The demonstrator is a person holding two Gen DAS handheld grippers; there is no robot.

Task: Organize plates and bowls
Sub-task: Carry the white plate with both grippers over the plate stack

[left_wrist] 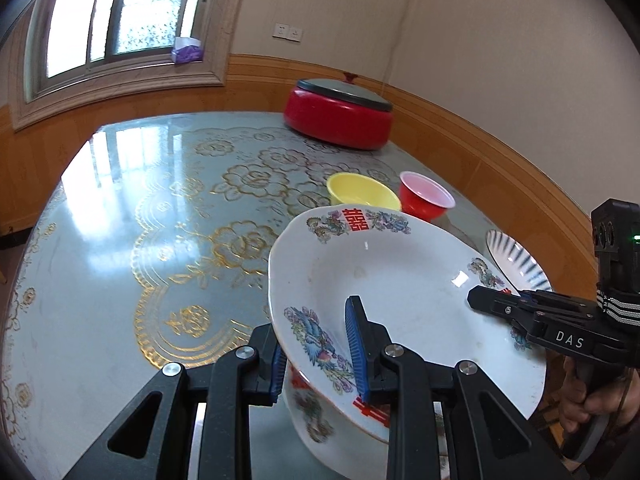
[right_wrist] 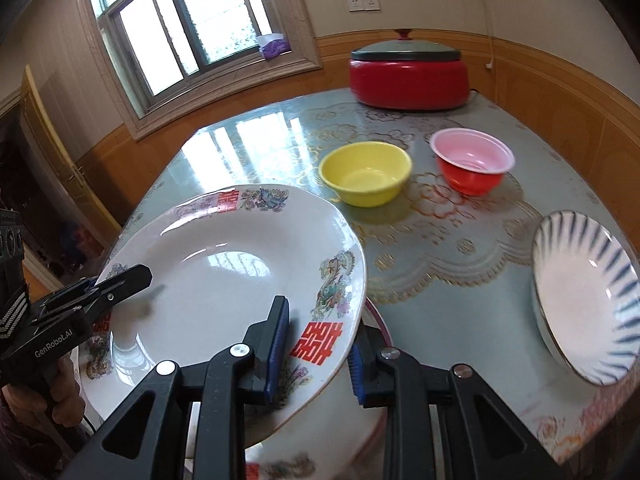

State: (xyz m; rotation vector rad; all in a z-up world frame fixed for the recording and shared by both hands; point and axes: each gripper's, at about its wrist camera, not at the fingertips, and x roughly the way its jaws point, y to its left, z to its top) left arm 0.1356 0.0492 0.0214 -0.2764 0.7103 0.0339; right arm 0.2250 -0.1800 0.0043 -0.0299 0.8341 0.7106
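Above a matching plate (right_wrist: 320,440) on the table (left_wrist: 120,220), the stiff, glazed, breakable decorated plate (left_wrist: 400,280) is pinched at opposite rims by the left gripper (left_wrist: 320,356) and right gripper (right_wrist: 316,348).

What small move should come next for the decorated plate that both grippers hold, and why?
Probably lower it straight down. The decorated plate is tilted, pinched at opposite rims by the left gripper and the right gripper, and a matching plate lies right beneath it, so stacking seems the aim.
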